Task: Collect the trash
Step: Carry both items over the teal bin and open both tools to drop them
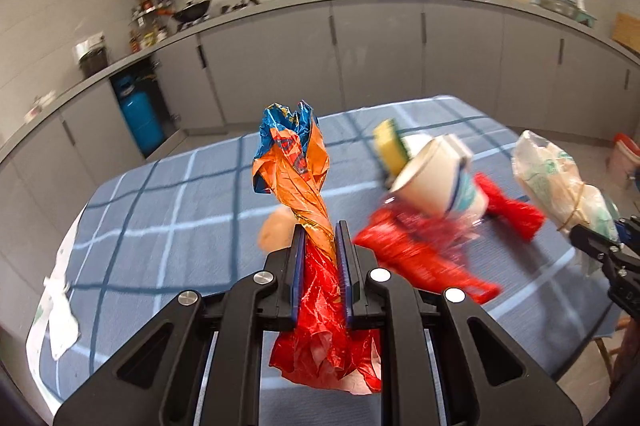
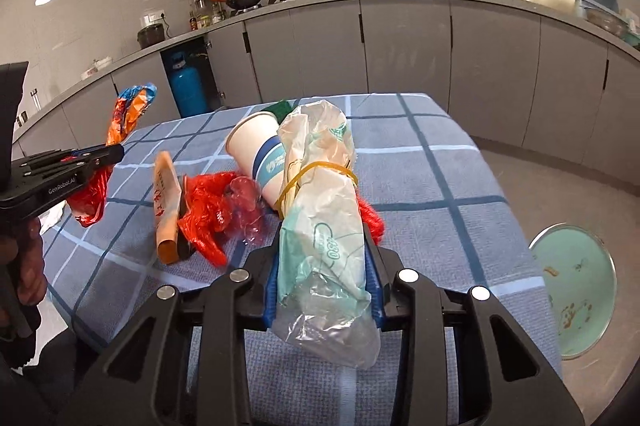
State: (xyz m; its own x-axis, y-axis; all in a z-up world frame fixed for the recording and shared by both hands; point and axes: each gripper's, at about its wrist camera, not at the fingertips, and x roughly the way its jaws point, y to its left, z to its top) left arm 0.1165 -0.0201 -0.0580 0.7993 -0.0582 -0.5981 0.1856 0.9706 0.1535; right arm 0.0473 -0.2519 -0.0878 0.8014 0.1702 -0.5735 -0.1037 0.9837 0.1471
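Note:
My left gripper (image 1: 319, 232) is shut on a crumpled orange, blue and red snack wrapper (image 1: 294, 166) and holds it above the blue checked table (image 1: 160, 194); it also shows in the right wrist view (image 2: 120, 130). My right gripper (image 2: 324, 254) is shut on a white-green plastic bag (image 2: 324, 194) bound with a rubber band; it shows in the left wrist view (image 1: 556, 178). On the table lie a paper cup (image 2: 256, 146) on its side, a red plastic bag (image 2: 208, 210) and an orange paper sleeve (image 2: 166, 206).
A yellow-green sponge (image 1: 390, 146) lies behind the cup. A pale green bin (image 2: 576, 290) stands on the floor right of the table. A white bag (image 1: 60, 306) hangs at the table's left edge. Grey kitchen cabinets (image 2: 400, 46) and a blue gas cylinder (image 2: 188, 86) stand behind.

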